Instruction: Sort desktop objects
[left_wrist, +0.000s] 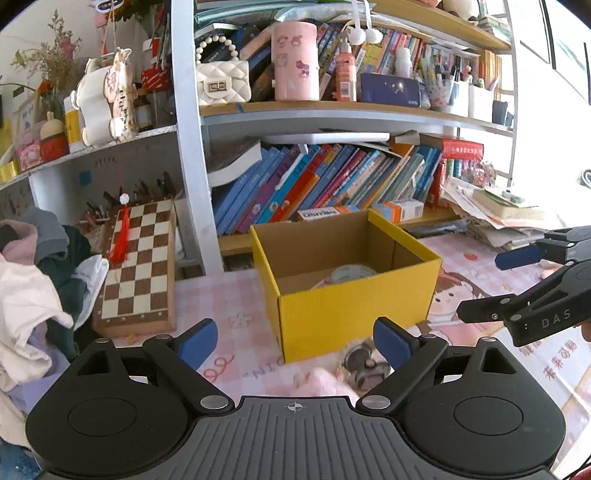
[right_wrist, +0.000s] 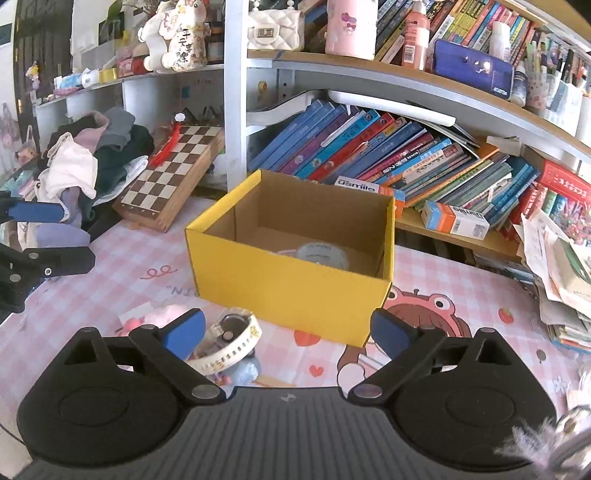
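Observation:
An open yellow cardboard box (left_wrist: 351, 310) (right_wrist: 288, 291) stands on the pink desk mat, with a round tape roll (left_wrist: 352, 274) (right_wrist: 324, 254) lying inside. In front of the box lies a small pile: a white watch (right_wrist: 231, 343) (left_wrist: 360, 360), a pink fluffy item (left_wrist: 321, 382) (right_wrist: 162, 317) and a blue trinket (right_wrist: 245, 371). My left gripper (left_wrist: 295, 338) is open, just before the box's near corner, above the pile. My right gripper (right_wrist: 288, 332) is open and empty, facing the box front with the watch beside its left finger. The right gripper (left_wrist: 517, 284) also shows at the right in the left wrist view.
A folded chessboard (left_wrist: 138, 258) (right_wrist: 173, 166) leans by the shelf post. Clothes (left_wrist: 33, 295) (right_wrist: 88, 162) are heaped at the left. Slanting books (left_wrist: 314, 181) (right_wrist: 388, 147) fill the shelf behind the box, and loose papers (right_wrist: 561, 266) are stacked at the right.

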